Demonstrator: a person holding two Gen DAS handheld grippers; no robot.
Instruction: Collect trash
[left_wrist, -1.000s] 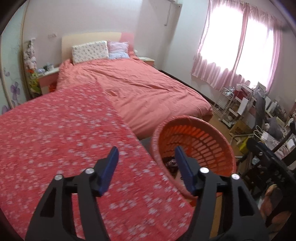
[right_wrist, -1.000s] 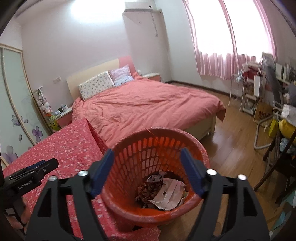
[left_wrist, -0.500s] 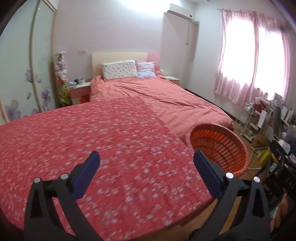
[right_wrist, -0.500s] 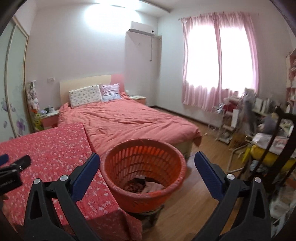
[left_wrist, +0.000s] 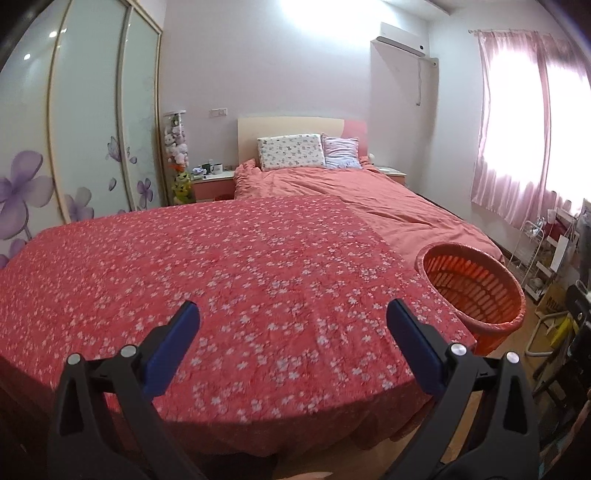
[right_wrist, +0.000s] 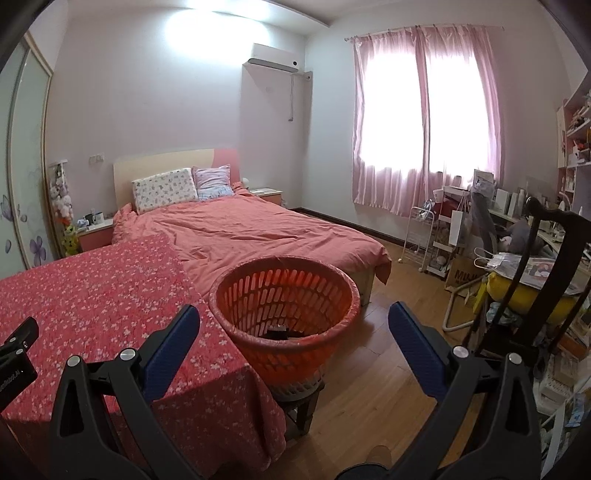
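Observation:
An orange slotted basket (right_wrist: 284, 295) stands on a low stool beside the table, with a dark bit of trash showing at its bottom; it also shows at the right in the left wrist view, basket (left_wrist: 476, 291). My right gripper (right_wrist: 293, 317) is open, its blue pads wide apart, back from the basket with nothing between them. My left gripper (left_wrist: 291, 314) is open too, hovering over the near part of the table with the red flowered cloth (left_wrist: 221, 266), holding nothing. The body of the left gripper (right_wrist: 14, 354) peeks in at the left edge of the right wrist view.
A bed (right_wrist: 258, 232) with a coral cover lies behind the table. A dark wooden chair (right_wrist: 535, 277) and a cluttered desk (right_wrist: 517, 229) stand at the right, beside a white wire rack (right_wrist: 421, 236). Wooden floor (right_wrist: 388, 354) lies between the basket and the chair.
Both grippers have opened wide and pulled back from the basket. The left view has swung left onto the table, and the trash seen inside the basket is now mostly hidden by its rim.

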